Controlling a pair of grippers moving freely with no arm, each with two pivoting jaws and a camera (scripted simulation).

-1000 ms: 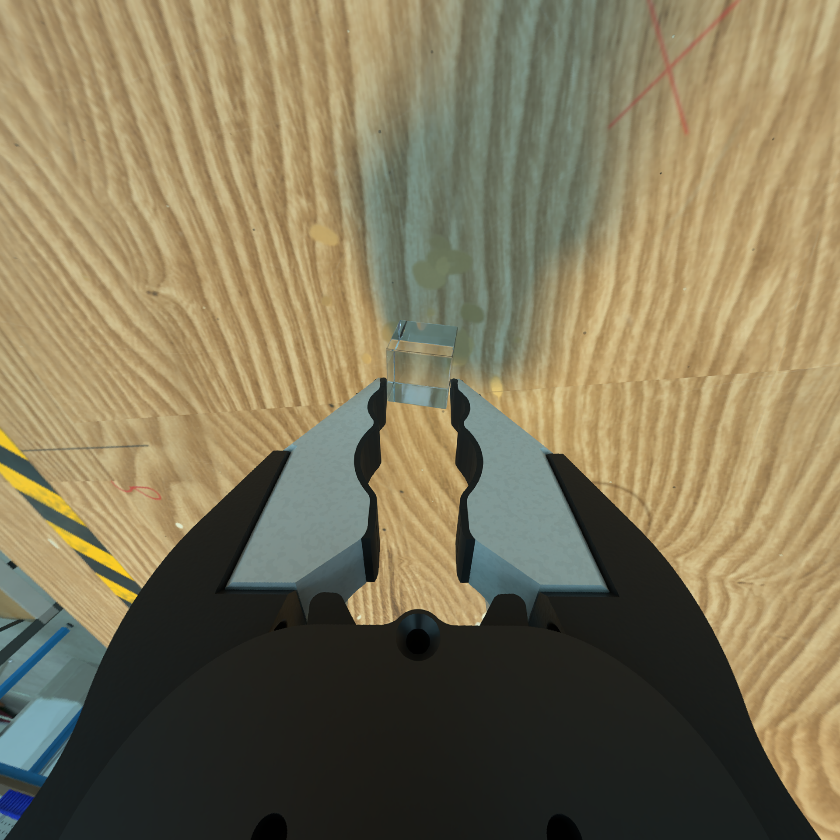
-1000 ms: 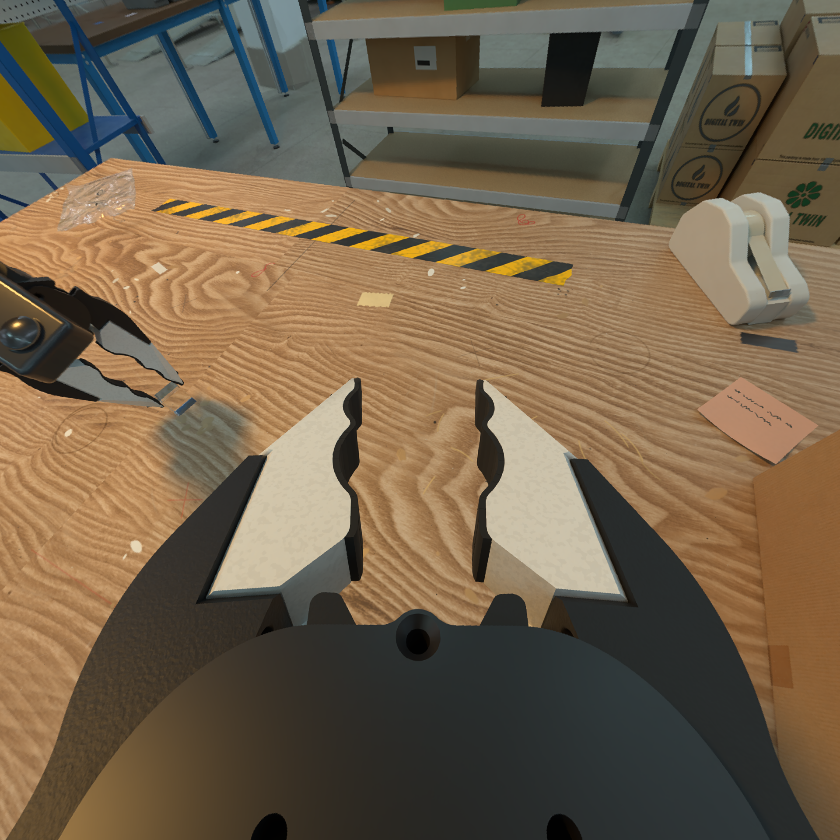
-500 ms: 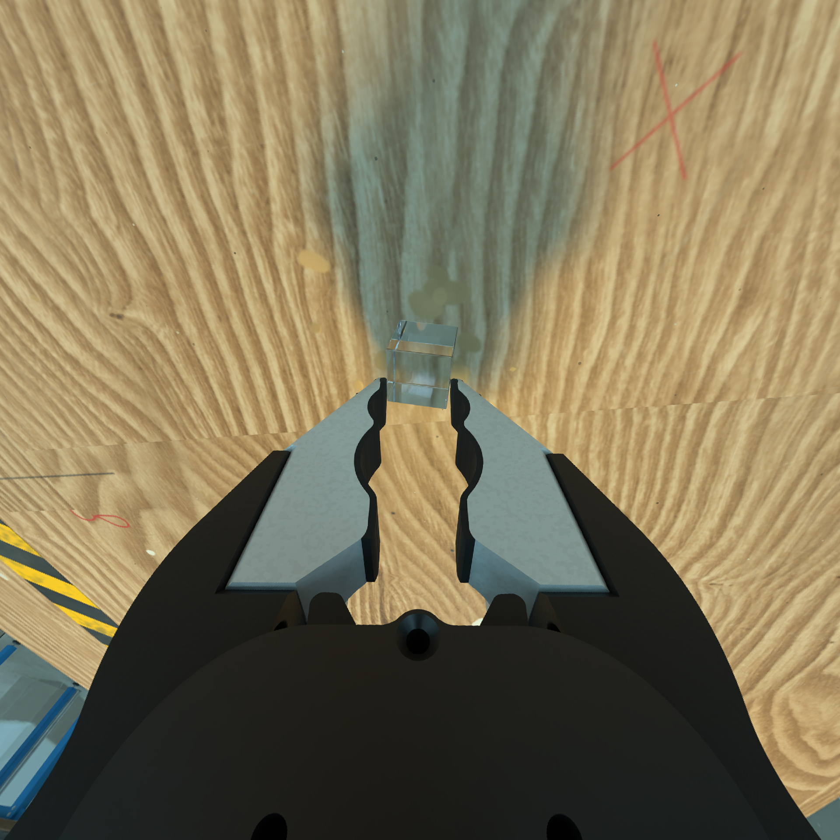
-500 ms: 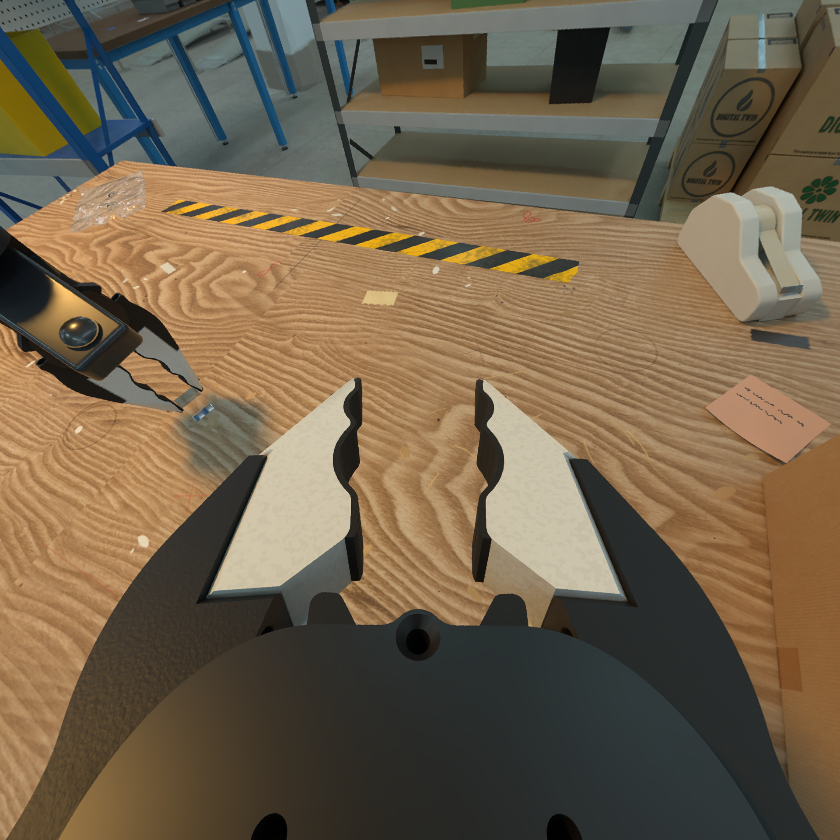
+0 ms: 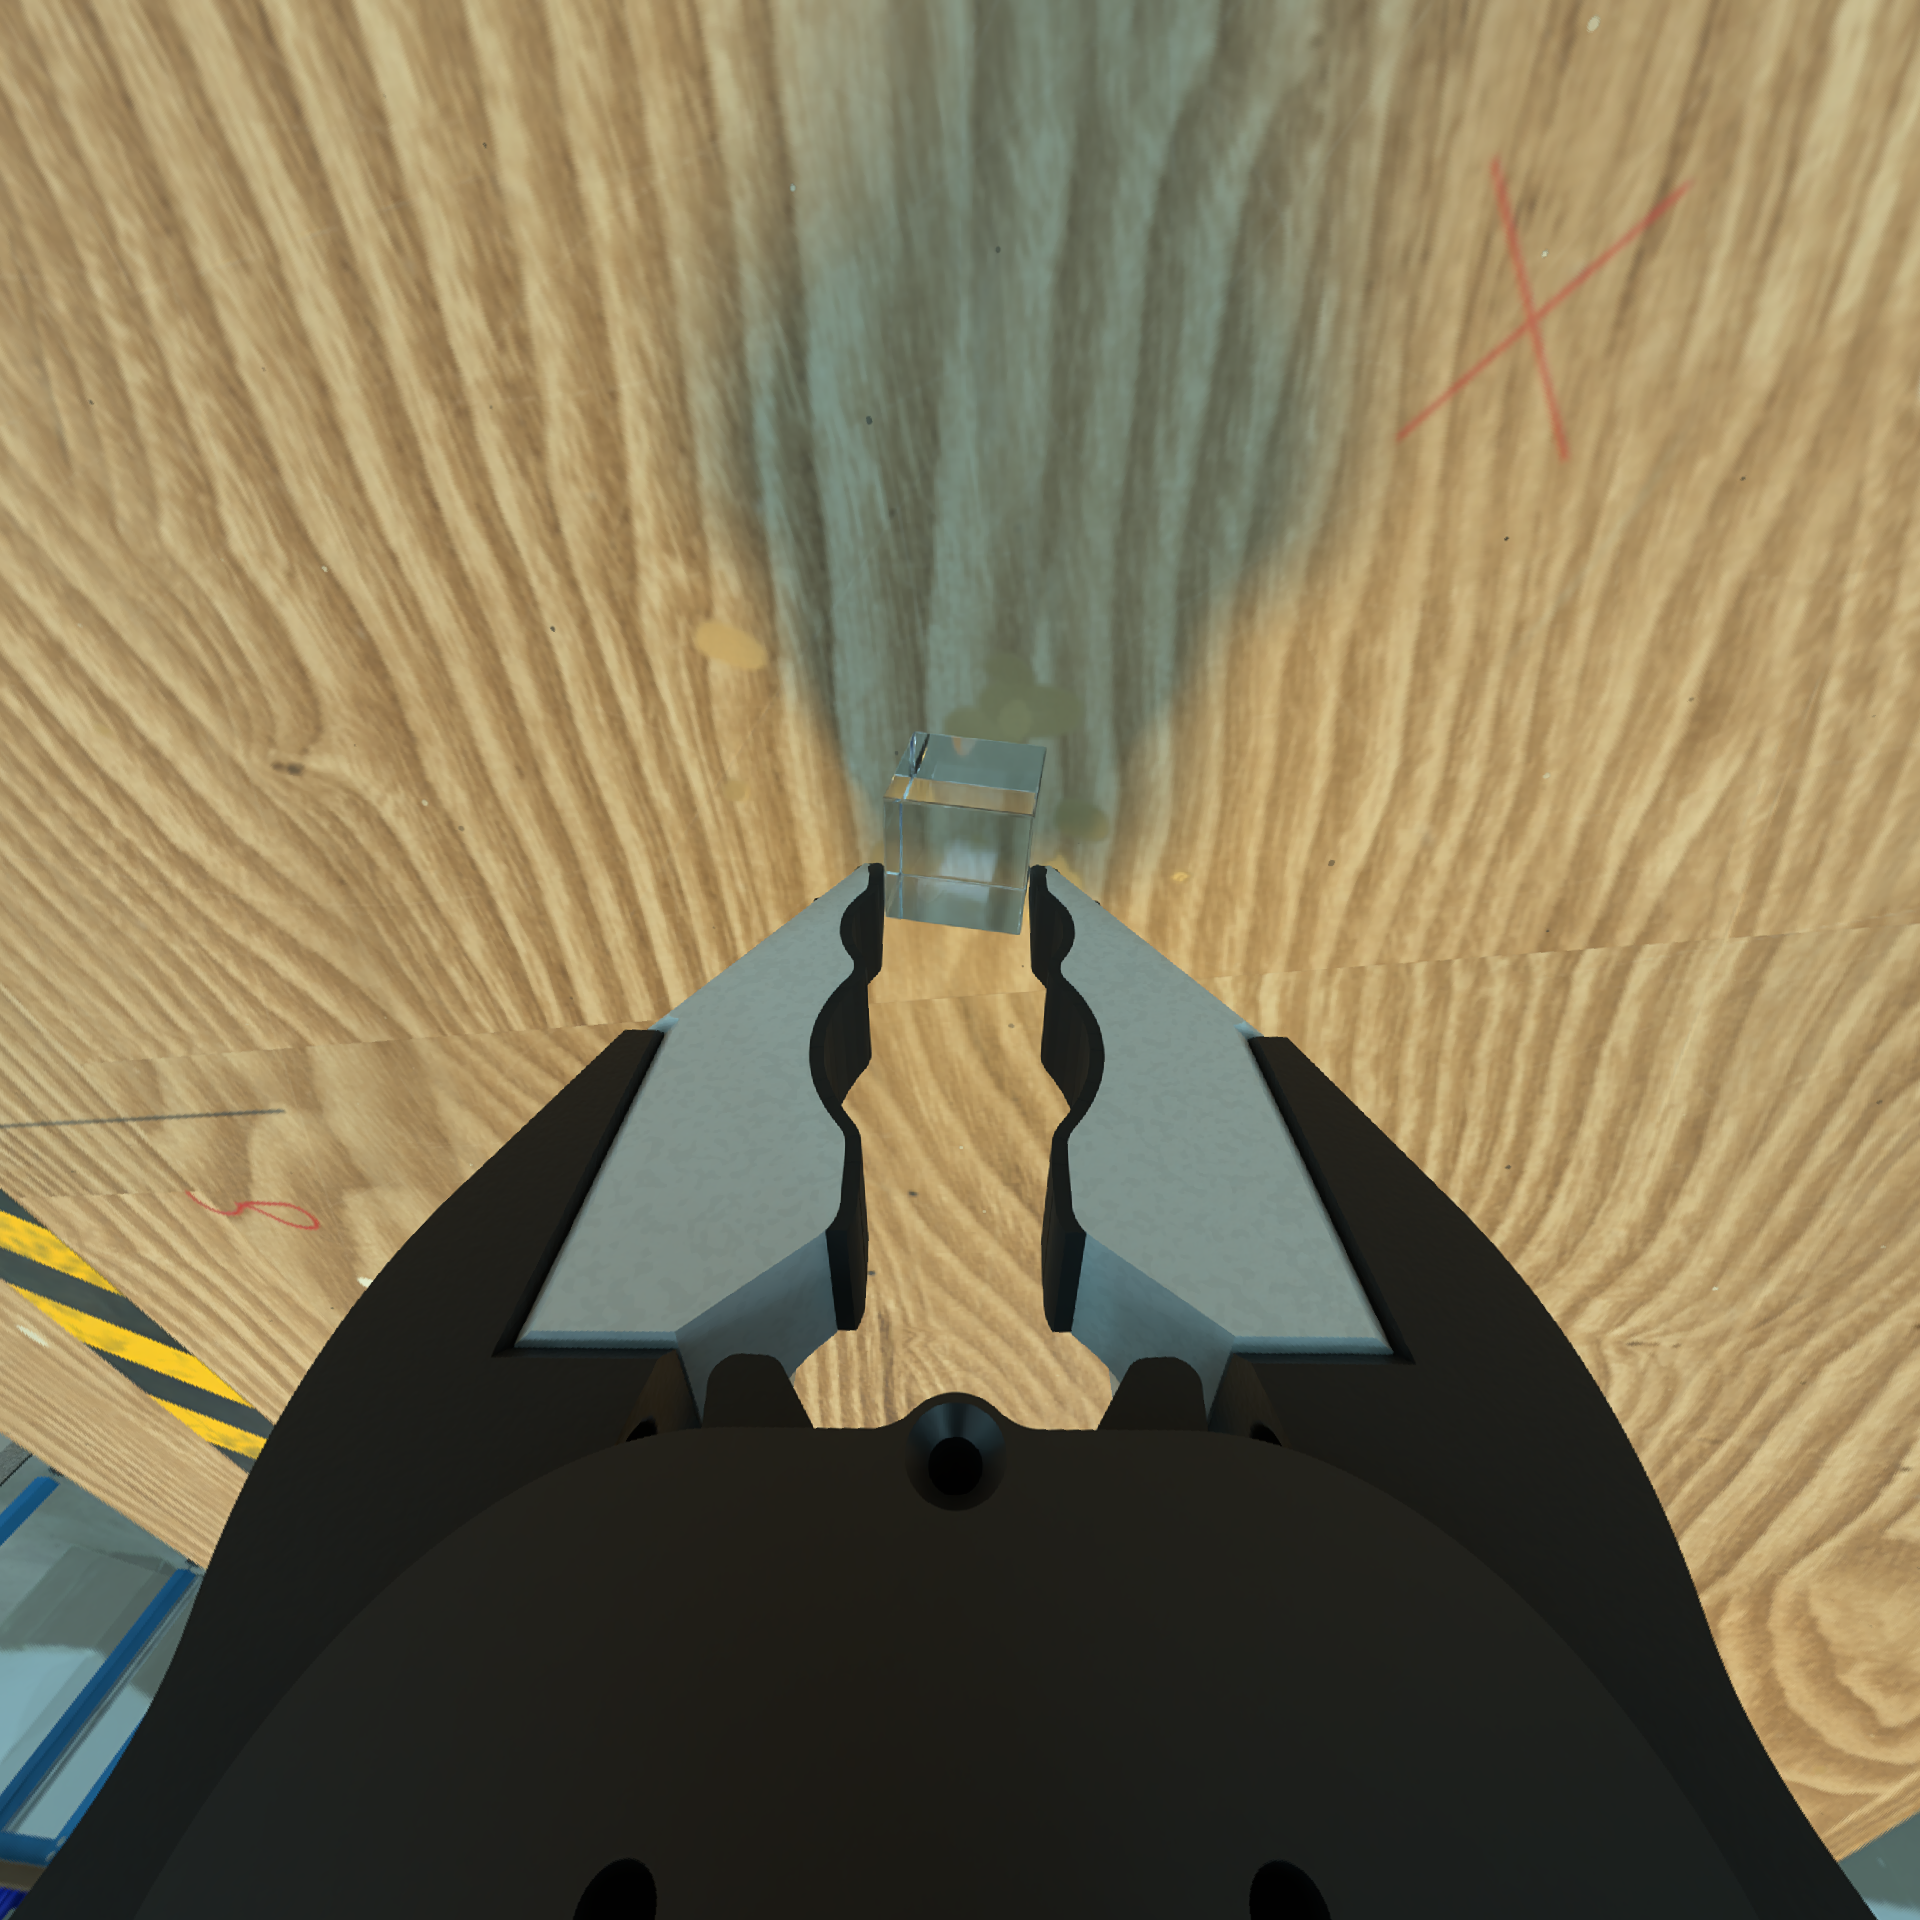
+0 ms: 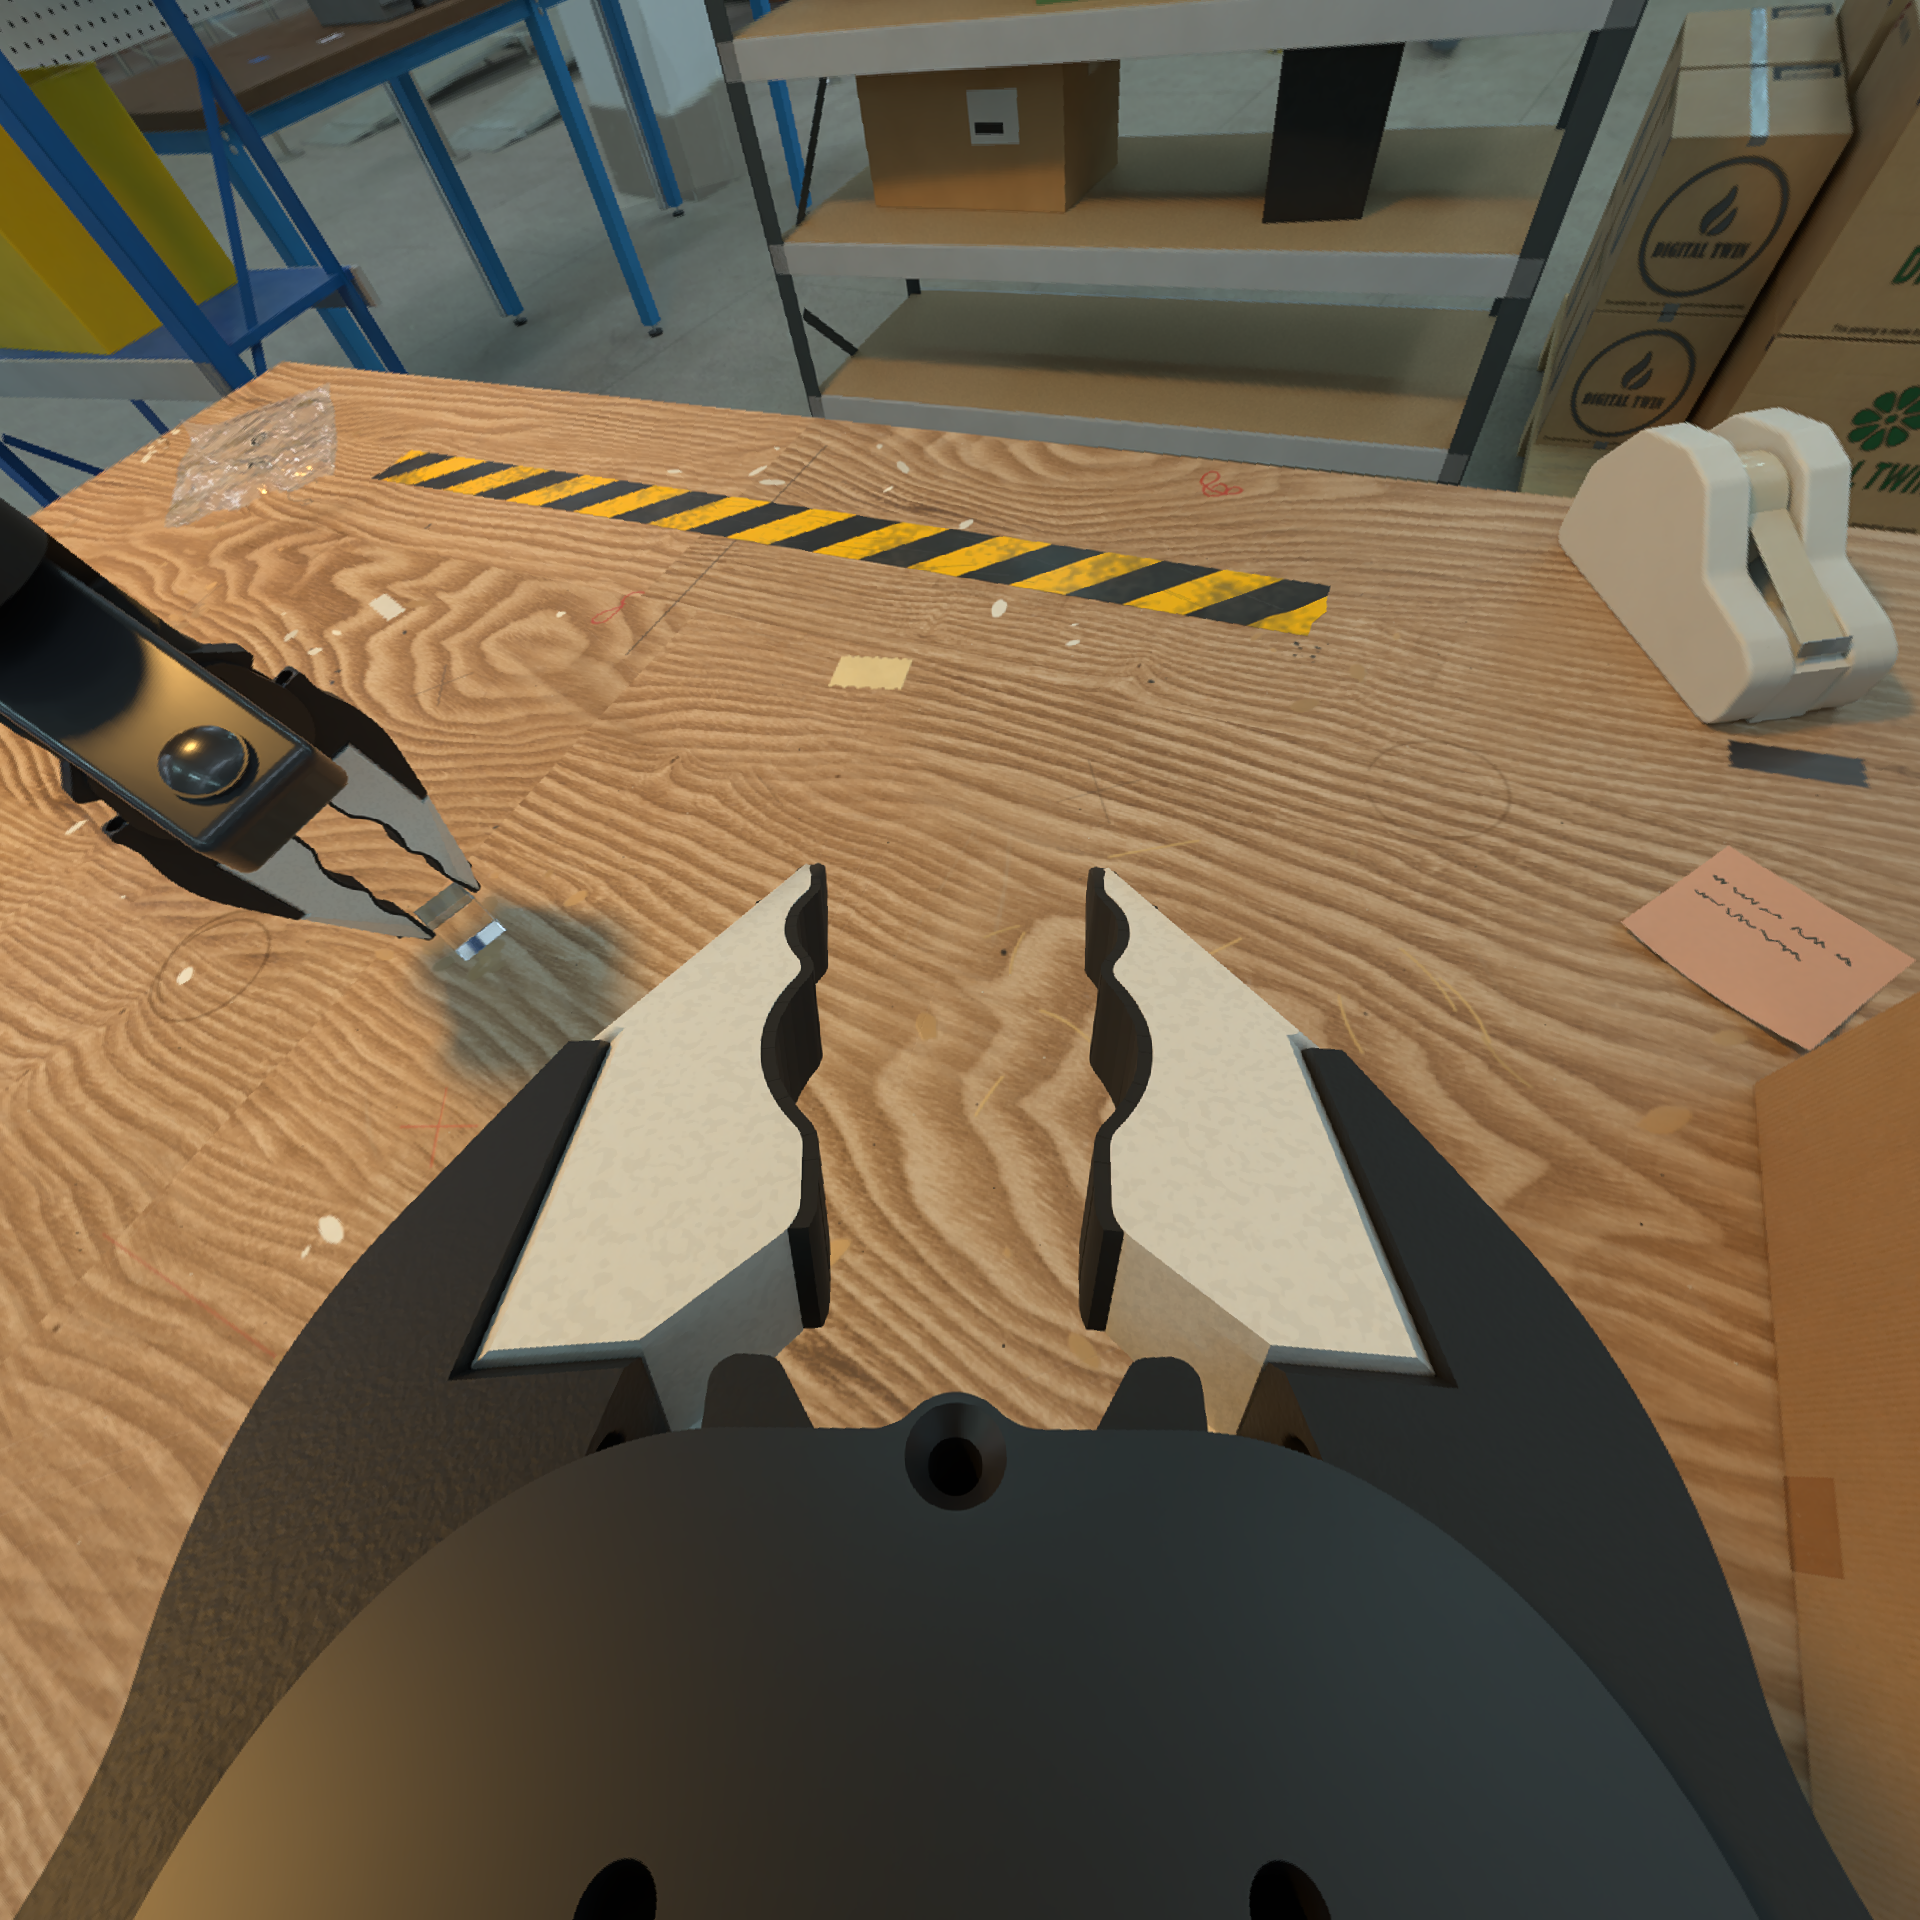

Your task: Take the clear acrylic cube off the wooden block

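Note:
The clear acrylic cube [image 5: 964, 831] is pinched between the tips of my left gripper [image 5: 956, 881], which is shut on it. It hangs just above the wooden table top, over a dark shadow. In the right wrist view the left gripper [image 6: 449, 914] comes in from the left, tilted down, with the cube [image 6: 476, 937] at its tips. My right gripper [image 6: 956, 883] is open and empty above the table's middle. I cannot make out a wooden block for certain in either view.
A cream tape dispenser [image 6: 1725, 582] stands at the far right. A yellow-black striped tape [image 6: 852, 530] runs along the far side. A pink note [image 6: 1766, 945], a brown board [image 6: 1844, 1299] at the right edge and crumpled plastic [image 6: 255, 457] lie around. Shelves stand beyond the table.
My left gripper has carried the cube to the right, closer to my right gripper, and tilted more steeply. The right gripper has stayed open and hardly shifted.

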